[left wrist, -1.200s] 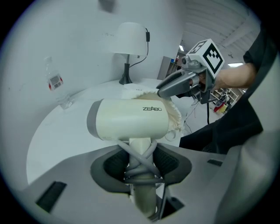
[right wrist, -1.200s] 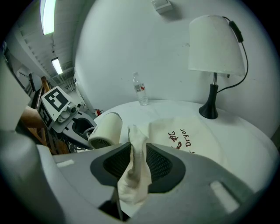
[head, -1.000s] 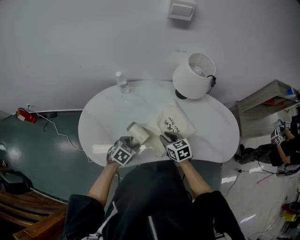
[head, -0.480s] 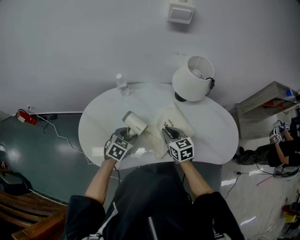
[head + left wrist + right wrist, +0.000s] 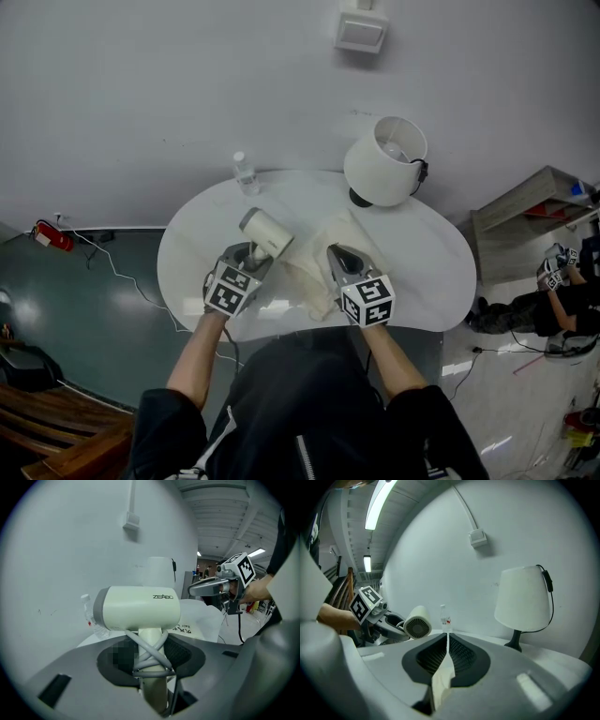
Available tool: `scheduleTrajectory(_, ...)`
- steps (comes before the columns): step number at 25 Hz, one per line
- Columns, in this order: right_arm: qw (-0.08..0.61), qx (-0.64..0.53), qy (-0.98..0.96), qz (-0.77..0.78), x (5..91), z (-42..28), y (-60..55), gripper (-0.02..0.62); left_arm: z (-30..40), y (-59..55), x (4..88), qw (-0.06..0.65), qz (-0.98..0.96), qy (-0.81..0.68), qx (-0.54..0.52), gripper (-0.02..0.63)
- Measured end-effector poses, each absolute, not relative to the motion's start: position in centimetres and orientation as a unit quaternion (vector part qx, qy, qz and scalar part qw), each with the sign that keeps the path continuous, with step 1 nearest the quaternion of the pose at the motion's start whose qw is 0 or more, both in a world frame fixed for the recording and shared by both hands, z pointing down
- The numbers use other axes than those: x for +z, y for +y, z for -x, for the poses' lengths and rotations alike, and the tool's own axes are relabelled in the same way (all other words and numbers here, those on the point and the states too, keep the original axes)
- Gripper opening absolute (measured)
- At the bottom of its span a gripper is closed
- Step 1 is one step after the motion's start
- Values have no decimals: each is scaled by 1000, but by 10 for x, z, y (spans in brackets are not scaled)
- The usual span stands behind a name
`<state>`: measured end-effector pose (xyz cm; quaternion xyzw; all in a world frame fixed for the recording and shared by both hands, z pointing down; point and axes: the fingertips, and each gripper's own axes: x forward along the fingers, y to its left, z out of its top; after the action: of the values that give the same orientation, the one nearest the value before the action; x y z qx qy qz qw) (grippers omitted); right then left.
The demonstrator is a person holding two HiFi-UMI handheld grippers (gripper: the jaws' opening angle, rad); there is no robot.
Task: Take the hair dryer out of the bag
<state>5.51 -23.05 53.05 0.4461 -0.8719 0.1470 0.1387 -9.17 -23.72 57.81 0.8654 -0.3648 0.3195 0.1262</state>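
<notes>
Head view: the hair dryer, out of the cloth bag above the table, hides the left gripper tips; left gripper view: jaws clamp its upright handle, foot hidden, barrel crosswise; right gripper view: the right gripper, just closed, pinches bag cloth, the dryer's grille facing it.

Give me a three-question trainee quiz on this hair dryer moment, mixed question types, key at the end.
1. True or false: the hair dryer lies inside the bag.
2. What does the right gripper pinch? A water bottle; B bag cloth; C lamp cord.
3. Fill in: the left gripper grips the hair dryer by its cord-wrapped ____.
Key: 1 false, it is out of the bag; 2 B, its jaws have just been closing on the cloth; 3 handle.
</notes>
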Motion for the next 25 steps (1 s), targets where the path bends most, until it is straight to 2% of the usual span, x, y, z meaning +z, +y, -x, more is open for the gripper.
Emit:
scheduleTrajectory(13, 119, 118, -877, -450, 505, -57, -239, 5, 90, -253, 533, 106, -879, -379, 270, 172)
scheduleTrajectory(25, 120, 107, -880, -447, 497, -56, -237, 3, 88, -254, 532, 105, -880, -374, 272, 172)
